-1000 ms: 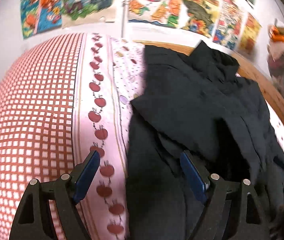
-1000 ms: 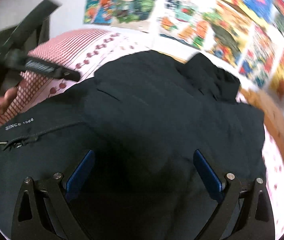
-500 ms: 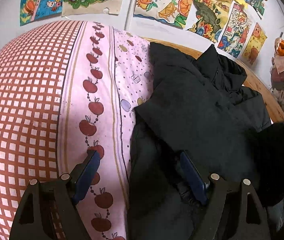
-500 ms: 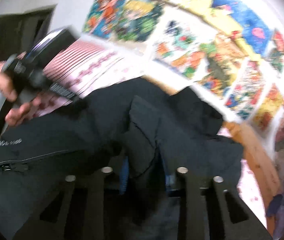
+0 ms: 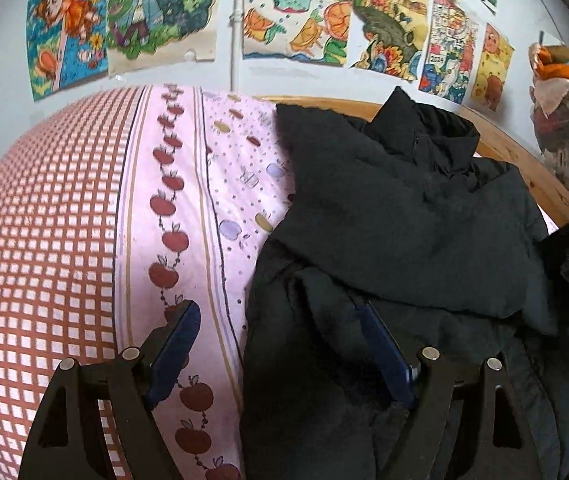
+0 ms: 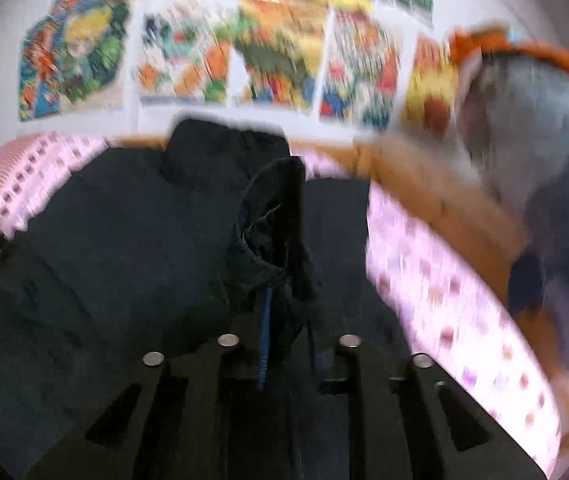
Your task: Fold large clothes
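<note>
So the black coat [image 5: 412, 216] lay on the pink bed sheet [image 5: 188, 200], its collar far from me near the wall and its bottom end close to me. My right gripper [image 6: 284, 312] was shut tight on a bunch of the coat, holding it up over the middle. My left gripper [image 5: 280, 344] was wide apart, one finger over the sheet and the other on the coat's left edge. That edge ran away from me, so I think my left side was nearest for the next fold.
</note>
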`<state>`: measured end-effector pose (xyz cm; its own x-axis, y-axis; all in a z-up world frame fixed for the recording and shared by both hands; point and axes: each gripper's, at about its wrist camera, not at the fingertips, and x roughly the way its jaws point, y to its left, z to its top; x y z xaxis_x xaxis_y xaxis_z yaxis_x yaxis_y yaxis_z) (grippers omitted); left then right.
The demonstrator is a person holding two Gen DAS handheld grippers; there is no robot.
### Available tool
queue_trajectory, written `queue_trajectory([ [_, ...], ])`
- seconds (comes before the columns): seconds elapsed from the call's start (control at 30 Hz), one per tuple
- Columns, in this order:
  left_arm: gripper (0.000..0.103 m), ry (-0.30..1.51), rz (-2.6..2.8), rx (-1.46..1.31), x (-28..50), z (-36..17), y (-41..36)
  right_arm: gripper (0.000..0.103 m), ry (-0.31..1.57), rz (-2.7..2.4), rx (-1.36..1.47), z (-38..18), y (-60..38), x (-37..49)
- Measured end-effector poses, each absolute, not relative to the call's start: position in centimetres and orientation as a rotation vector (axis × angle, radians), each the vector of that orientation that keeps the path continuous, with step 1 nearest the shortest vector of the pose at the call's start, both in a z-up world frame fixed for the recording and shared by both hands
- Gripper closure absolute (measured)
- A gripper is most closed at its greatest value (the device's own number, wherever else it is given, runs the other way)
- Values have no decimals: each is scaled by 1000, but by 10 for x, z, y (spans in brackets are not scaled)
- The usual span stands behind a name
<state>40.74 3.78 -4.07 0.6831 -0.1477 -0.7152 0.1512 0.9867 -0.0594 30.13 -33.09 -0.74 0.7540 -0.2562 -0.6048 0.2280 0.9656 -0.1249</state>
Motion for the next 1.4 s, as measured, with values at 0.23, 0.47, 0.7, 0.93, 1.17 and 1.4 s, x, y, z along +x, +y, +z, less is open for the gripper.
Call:
queue_trajectory([
  [0.23, 22, 728, -199, 169, 390, -25, 4, 44, 614, -318, 12, 1, -344, 283],
  [0.47, 22, 770, -256, 144, 426, -23, -43, 44, 710, -100, 7, -9, -312, 332],
  [0.7, 19, 850, -230, 161, 457, -64, -69, 44, 843, -50, 7, -64, -309, 376],
  [0.93, 5, 859, -212, 92, 457, -95, -61, 30, 837, -27, 82, -100, -317, 376],
  [1.17, 2, 849, -202, 103, 461, -117, -65, 27, 796, -37, 72, -119, -316, 377],
  [1.4, 0, 840, -201, 102, 464, -127, -66, 25, 784, -41, 60, -126, -317, 381],
])
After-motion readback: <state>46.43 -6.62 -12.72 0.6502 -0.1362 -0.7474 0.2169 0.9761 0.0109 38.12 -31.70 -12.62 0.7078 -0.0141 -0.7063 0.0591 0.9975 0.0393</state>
